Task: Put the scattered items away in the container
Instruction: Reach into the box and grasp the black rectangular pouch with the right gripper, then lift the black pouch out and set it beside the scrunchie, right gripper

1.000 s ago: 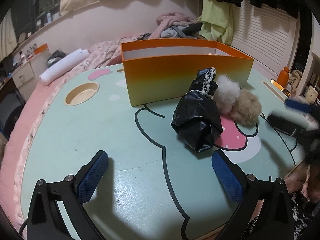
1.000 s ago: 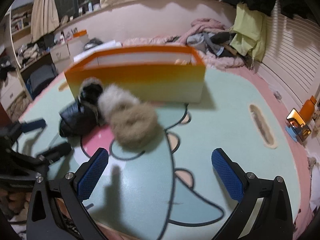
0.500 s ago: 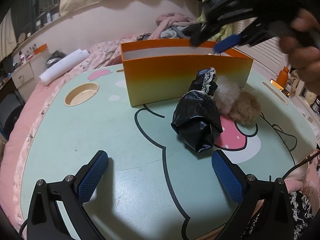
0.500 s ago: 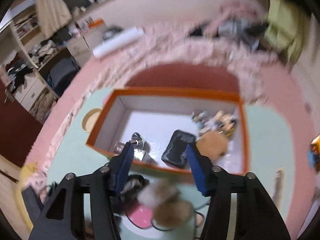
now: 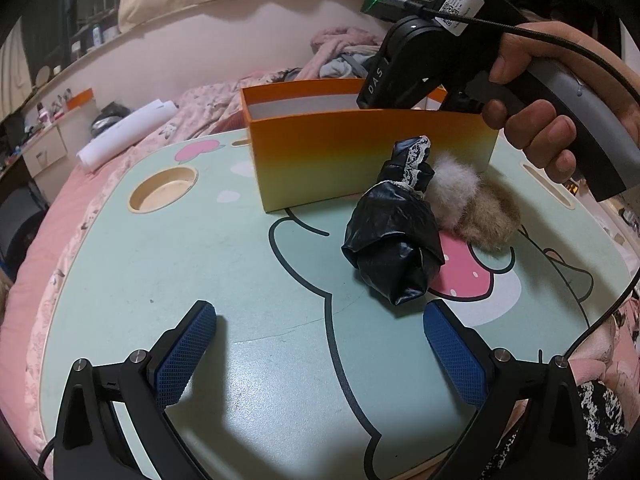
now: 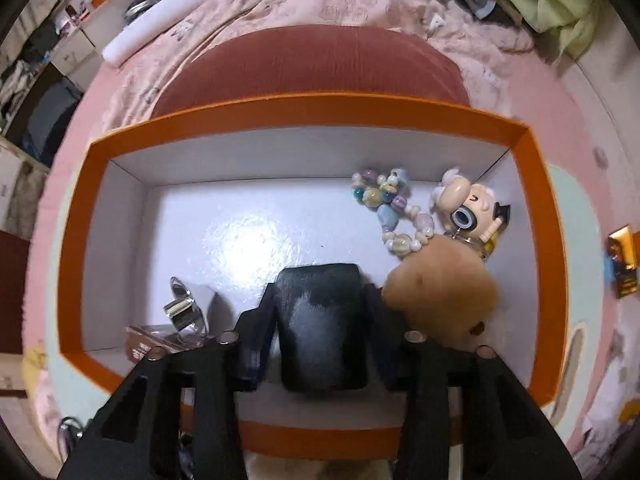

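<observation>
Landmark: the orange box (image 5: 360, 152) is seen standing on the mint-green bench (image 5: 180, 272), open at the top; every place below is given from it.

Right tool (image 6: 320, 300): it is pointed steeply down into the box, gripped by a hand (image 5: 552, 128) above the box's near wall. Its jaws have just been closing and are now narrowed to a partial gap. A black case (image 6: 320, 320) is caught between them, and the pads are seen against its two sides.

Left tool (image 5: 320, 344): it is held spread wide and nothing is gripped. It is poised over bare bench, well in front of the box.

Already in the box: a string of pastel beads (image 6: 394, 212) and a small figure charm (image 6: 472, 208) are found at the far right corner. A tan pompom (image 6: 444, 284) is pressed just beside the black case, and a shiny silver piece (image 6: 182, 308) lies at the near left corner.

Still outside the box: a crumpled black bag with lace trim (image 5: 394, 240) is leaned at the front wall. A white fluffy ball (image 5: 454, 184) is tucked beside it against that wall, and a tan fluffy ball (image 5: 490, 216) touches the white one.

Left of the box: a round cup recess (image 5: 163, 189) is sunk in the bench.
</observation>
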`<state>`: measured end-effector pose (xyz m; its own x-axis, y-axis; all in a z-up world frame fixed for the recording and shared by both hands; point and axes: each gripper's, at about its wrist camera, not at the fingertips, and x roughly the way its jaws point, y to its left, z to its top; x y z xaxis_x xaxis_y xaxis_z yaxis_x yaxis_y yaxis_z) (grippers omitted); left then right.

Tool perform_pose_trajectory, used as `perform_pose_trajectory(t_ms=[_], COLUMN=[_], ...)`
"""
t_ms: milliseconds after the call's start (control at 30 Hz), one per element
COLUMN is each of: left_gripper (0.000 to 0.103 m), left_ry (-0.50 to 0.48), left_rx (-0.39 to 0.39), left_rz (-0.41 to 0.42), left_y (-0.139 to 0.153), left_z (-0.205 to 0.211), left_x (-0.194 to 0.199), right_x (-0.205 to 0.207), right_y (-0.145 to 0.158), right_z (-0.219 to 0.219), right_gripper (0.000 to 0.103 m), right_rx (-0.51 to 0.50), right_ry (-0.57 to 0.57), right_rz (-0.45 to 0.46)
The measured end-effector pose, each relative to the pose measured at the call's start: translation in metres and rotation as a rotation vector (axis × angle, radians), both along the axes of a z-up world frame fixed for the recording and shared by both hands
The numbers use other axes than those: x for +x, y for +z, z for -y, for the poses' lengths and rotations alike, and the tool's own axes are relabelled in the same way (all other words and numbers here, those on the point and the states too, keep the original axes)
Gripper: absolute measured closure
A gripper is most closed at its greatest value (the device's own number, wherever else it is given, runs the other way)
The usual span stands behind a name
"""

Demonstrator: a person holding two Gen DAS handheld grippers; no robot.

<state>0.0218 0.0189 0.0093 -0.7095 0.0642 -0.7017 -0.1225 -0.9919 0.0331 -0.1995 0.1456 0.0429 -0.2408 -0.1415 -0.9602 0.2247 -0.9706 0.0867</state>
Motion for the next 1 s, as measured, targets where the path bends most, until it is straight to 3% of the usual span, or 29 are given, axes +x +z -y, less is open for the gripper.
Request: perform_pose_trajectory(t_ms=[67, 233, 433, 533, 633, 767, 867, 967, 1000], left_gripper=[0.0, 0.0, 0.0, 0.0, 0.0, 0.0, 0.0, 0.0, 0.0], left_ry=[-0.001, 0.0, -0.001, -0.001, -0.001, -0.002, -0.001, -0.002, -0.001], left_rx=[0.0, 0.001, 0.0, 0.0, -0.001, 0.0, -0.001, 0.0, 0.0], left_rz=[-0.001, -0.001, -0.001, -0.001, -0.001, -0.001, -0.001, -0.001, -0.001], left_y=[0.0, 0.0, 0.0, 0.0, 0.0, 0.0, 0.0, 0.0, 0.0], left_z=[0.0, 0.0, 0.0, 0.0, 0.0, 0.0, 0.0, 0.0, 0.0], left_x=[0.0, 0.0, 0.0, 0.0, 0.0, 0.0, 0.0, 0.0, 0.0], right_x=[0.003, 0.032, 0.099, 0.124, 0.137, 0.131, 0.129, 0.137, 0.143], right_y=[0.003, 0.05, 0.097, 0.087, 0.053, 0.01, 0.0, 0.01, 0.016], right_z=[-0.002, -0.017, -0.053, -0.073, -0.093, -0.099, -0.093, -0.092, -0.093], right_gripper=[0.063, 0.063, 0.063, 0.063, 0.063, 0.063, 0.062, 0.046, 0.033], right_rx=[-0.021, -0.136, -0.239, -0.228, -0.233, -0.205, -0.188, -0.203, -0.226], right_ry=[0.002, -0.008, 0.016, 0.012, -0.025, -0.058, -0.066, -0.087, -0.09], right_rz=[-0.012, -0.217, -0.405, -0.407, -0.326, -0.243, -0.262, -0.373, -0.419])
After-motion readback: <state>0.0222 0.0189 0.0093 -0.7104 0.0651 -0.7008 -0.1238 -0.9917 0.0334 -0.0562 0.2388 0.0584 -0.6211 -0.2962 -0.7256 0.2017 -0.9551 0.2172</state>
